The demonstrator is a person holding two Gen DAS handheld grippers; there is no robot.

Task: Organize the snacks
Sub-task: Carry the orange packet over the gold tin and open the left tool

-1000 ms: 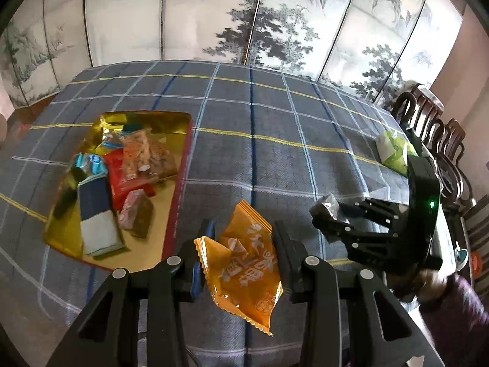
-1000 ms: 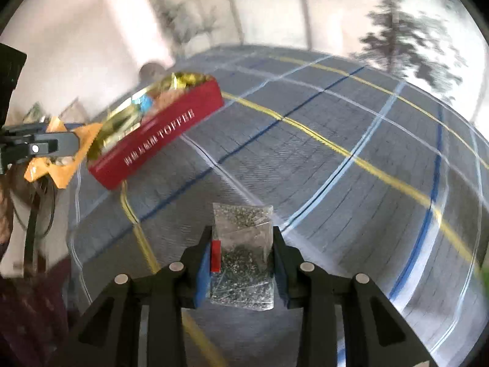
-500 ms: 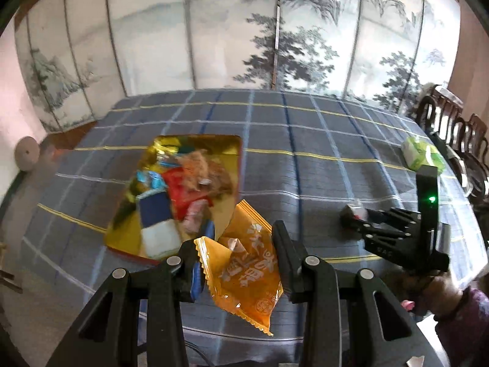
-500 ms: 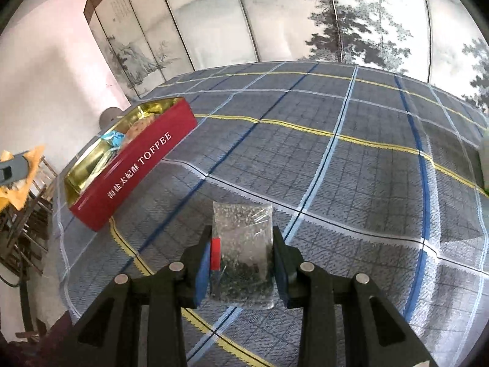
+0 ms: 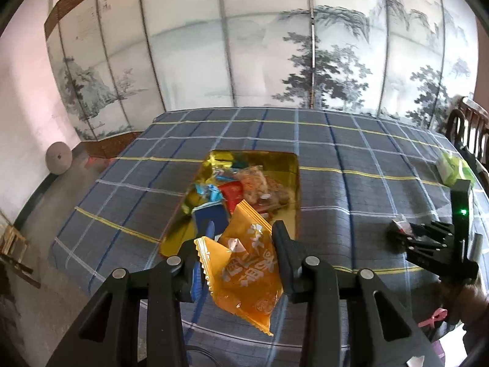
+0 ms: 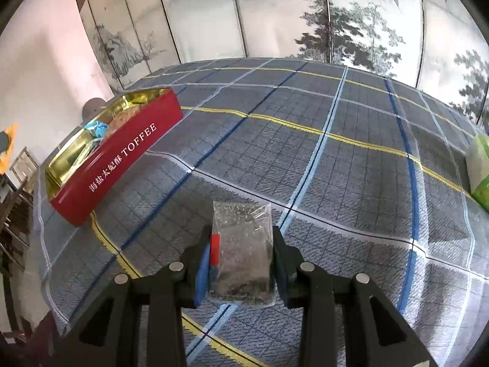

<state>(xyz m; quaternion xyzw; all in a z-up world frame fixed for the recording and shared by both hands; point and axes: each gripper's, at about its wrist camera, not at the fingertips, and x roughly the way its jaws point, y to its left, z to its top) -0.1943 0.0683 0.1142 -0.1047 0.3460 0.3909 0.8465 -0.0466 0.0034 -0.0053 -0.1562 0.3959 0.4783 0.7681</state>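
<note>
While the left tongs (image 5: 241,263) pinch an orange snack packet (image 5: 244,269) above the near edge of the surface (image 5: 336,183), the right tongs (image 6: 241,263) clamp a clear bag of dark bits (image 6: 241,250) over the checked cloth. Beyond the orange packet sits a red tin (image 6: 122,159), gold inside, holding several wrapped snacks (image 5: 244,189). Farther right lies a green packet (image 5: 452,168).

The blue plaid cloth-covered table (image 6: 305,159) lies bare across its wide middle, giving free passage. At its left end the red, gold-lined toffee tin (image 6: 122,156), piled with wrapped snacks (image 5: 244,189), blocks the way. A green tissue pack (image 6: 479,168) sits by the right edge.
</note>
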